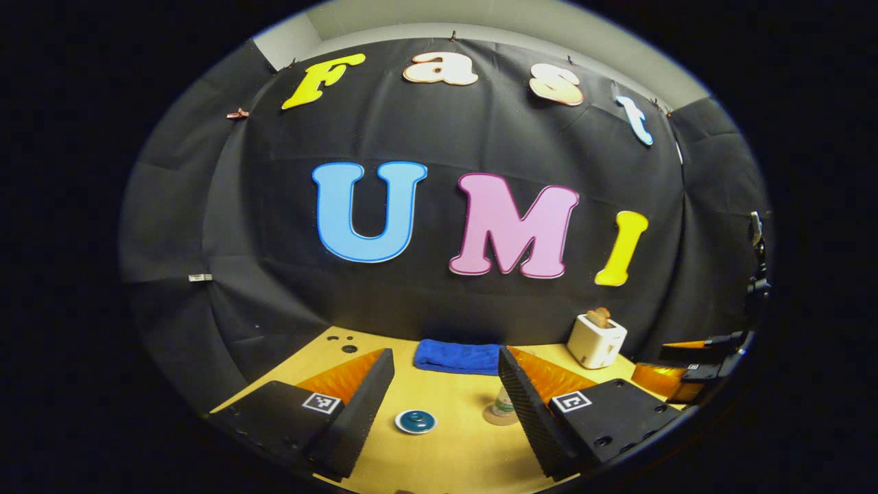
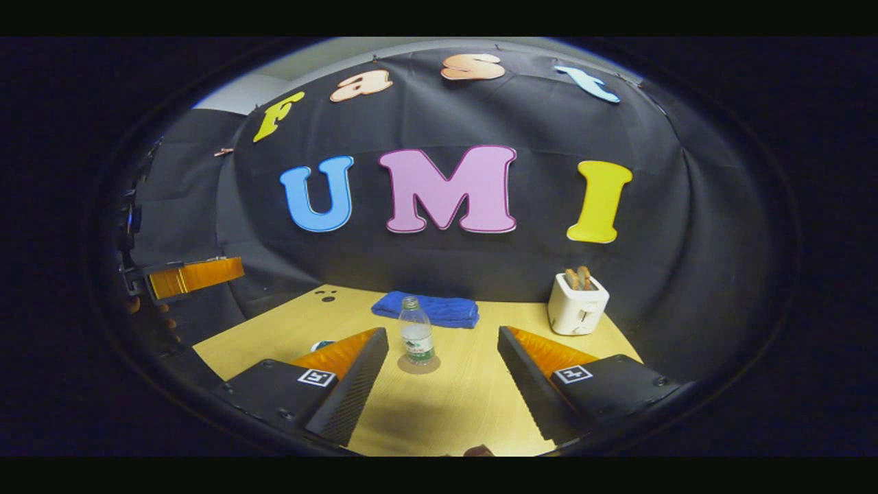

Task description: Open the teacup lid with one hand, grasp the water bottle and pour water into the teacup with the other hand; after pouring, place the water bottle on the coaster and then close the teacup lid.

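Left gripper view looks down on a pale wooden table (image 1: 453, 446), with the left gripper (image 1: 446, 405) held above it, jaws spread wide and empty. Between its black fingers, nearer the left one, sits the round dark-teal teacup lid (image 1: 416, 421); whether the teacup is under it I cannot tell. The clear plastic water bottle (image 1: 504, 403) stands on the round tan coaster (image 1: 499, 415), partly hidden behind the right finger. Right gripper view shows the right gripper (image 2: 442, 381) likewise open and holding nothing, with the bottle (image 2: 417, 339) upright on its coaster (image 2: 418, 363) ahead between the fingers, well clear of both. A folded blue cloth (image 2: 426, 309) and a white toaster (image 2: 577, 305) lie beyond.
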The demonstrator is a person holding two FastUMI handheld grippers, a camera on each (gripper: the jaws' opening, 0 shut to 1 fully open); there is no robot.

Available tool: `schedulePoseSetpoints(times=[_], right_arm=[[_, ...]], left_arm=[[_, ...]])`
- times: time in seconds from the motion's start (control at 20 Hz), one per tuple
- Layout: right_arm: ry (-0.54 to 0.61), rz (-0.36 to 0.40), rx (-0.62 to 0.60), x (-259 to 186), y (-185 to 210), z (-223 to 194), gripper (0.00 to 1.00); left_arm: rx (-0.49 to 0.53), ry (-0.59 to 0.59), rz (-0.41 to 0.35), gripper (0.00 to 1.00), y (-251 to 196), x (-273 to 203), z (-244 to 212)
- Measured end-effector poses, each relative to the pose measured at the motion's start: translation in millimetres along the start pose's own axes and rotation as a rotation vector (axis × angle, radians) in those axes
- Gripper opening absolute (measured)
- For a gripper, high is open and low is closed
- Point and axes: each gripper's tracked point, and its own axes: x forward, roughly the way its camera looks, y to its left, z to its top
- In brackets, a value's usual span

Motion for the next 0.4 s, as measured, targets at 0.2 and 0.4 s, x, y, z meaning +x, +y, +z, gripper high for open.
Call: schedulePoseSetpoints(times=[0.2,0.4], right_arm=[[-0.035,-0.047,0.038,-15,-3,15,0.99],[-0.048,-0.074,0.066,-27,3,31,0.99]], left_arm=[[0.012,-0.023,-0.055,0.96,-12,-16,8],[0.035,-0.029,-0.064,0.96,-1,-34,7]])
